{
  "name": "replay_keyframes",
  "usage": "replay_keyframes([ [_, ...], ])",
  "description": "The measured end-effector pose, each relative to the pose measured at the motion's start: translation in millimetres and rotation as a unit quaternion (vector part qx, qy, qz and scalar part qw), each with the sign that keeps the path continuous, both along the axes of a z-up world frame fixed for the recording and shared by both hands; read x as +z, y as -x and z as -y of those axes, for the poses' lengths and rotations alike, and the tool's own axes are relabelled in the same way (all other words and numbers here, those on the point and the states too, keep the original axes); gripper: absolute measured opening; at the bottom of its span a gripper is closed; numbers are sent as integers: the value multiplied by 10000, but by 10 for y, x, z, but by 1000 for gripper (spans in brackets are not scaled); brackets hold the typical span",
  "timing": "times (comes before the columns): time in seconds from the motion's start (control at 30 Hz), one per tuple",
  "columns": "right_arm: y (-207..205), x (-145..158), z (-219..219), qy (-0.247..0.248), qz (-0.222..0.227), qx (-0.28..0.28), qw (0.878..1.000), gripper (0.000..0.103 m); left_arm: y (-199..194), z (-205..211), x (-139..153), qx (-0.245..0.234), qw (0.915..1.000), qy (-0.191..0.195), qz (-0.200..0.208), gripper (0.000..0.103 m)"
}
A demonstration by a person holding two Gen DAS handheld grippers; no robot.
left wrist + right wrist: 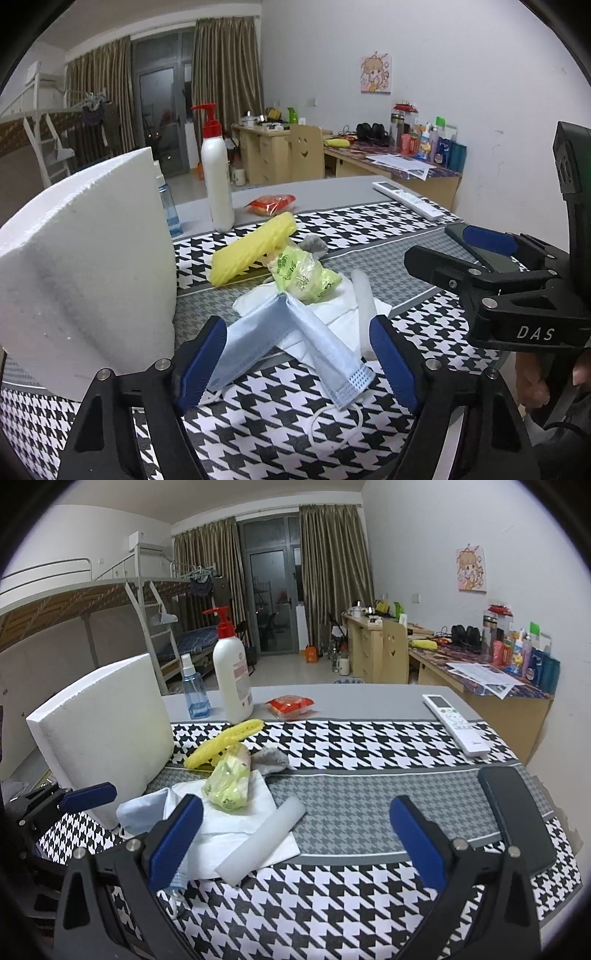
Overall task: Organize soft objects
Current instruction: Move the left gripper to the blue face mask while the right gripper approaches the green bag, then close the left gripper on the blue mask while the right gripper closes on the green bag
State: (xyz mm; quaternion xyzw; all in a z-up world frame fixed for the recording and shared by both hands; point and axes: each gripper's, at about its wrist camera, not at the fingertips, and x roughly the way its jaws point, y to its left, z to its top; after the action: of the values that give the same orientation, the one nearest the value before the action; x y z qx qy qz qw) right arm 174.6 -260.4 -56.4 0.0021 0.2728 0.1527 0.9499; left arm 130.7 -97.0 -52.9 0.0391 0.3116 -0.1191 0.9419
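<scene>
A folded light blue face mask lies between the open fingers of my left gripper, which is not closed on it. Behind it sit a white tissue, a yellow-green plastic bag, a yellow sponge, a grey cloth lump and a white foam stick. My right gripper is open and empty above the cloth, with the foam stick and tissue between and before its fingers. The bag, sponge and mask lie to its left.
A big white foam block stands at the left, also in the right wrist view. A lotion bottle, blue spray bottle, red packet, remote and black phone are on the houndstooth-covered table.
</scene>
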Motion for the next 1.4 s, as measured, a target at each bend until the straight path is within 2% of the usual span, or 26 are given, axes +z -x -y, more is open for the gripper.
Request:
replay_keyframes([
  [0.13,-69,-1,-9,45,-59,98,9999,102,-76,-10,38,69,9999,-21,76,81],
  [0.9,-461,-61,-156,107,-434,480,9978,102,-470,44,-180,-175,9983,-289,-466,80],
  [0.97,-475,-68,-199,116,-445,550,9974,102,-489,38,-205,-189,9980,-280,-526,70],
  [1.3,-563,-97,-351,232,-624,791,9946,102,-534,-47,-290,-129,9966,-243,-779,43],
  [1.4,-582,-115,-430,307,-648,888,9935,102,-528,-58,-311,-111,9958,-245,-875,31],
])
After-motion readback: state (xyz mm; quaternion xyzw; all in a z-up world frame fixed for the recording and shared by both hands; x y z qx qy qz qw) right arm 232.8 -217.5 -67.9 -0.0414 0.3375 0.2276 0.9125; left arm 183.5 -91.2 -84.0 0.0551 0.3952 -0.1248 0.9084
